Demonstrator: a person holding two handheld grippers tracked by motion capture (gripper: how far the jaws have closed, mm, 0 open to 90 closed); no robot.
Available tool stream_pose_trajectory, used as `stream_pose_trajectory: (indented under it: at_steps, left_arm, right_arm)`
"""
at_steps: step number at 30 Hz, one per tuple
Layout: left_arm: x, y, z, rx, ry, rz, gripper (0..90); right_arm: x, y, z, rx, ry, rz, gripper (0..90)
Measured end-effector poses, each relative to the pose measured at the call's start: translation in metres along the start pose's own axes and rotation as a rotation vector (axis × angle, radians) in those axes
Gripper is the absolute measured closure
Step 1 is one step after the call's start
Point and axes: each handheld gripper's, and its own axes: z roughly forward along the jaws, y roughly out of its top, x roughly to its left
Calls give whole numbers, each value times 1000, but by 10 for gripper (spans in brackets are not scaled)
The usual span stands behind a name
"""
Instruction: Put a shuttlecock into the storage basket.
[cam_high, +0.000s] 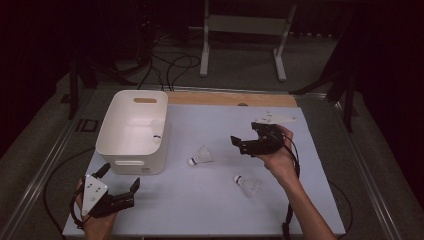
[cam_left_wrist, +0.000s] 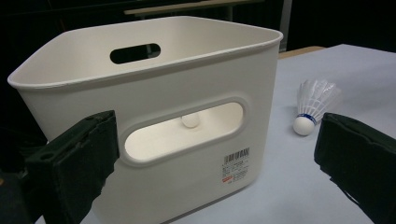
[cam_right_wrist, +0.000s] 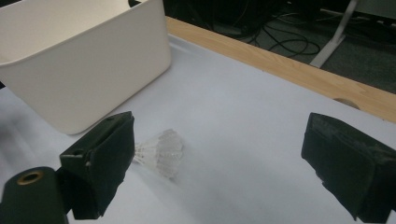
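A white plastic bin (cam_high: 131, 131) stands at the table's left. One white shuttlecock (cam_high: 201, 157) lies just right of the bin, and a second shuttlecock (cam_high: 248, 184) lies nearer the front. A third shuttlecock (cam_high: 156, 138) rests inside the bin; its cork (cam_left_wrist: 190, 120) shows through the handle slot. My left gripper (cam_high: 120, 176) is open near the front left corner, facing the bin (cam_left_wrist: 187, 93) with the nearby shuttlecock (cam_left_wrist: 313, 105) off to its right. My right gripper (cam_high: 245, 134) is open above the table's right half, and the shuttlecock (cam_right_wrist: 161, 151) lies beside its left jaw with the bin (cam_right_wrist: 84, 60) beyond.
The table (cam_high: 210, 210) has a pale blue sheet on top and a wooden strip (cam_high: 230, 98) along its far edge. Behind it stand a white frame (cam_high: 245, 35) and loose cables (cam_high: 170, 65) on the floor. A barcode label (cam_left_wrist: 236, 165) is stuck on the bin's near wall.
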Motion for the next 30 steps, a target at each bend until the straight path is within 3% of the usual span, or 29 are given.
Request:
stream_pose_trajectory:
  at_steps: [30]
  left_arm:
    - [-1, 0, 0, 0, -1, 0, 5]
  right_arm:
    - [-17, -30, -16, 15, -21, 12, 98]
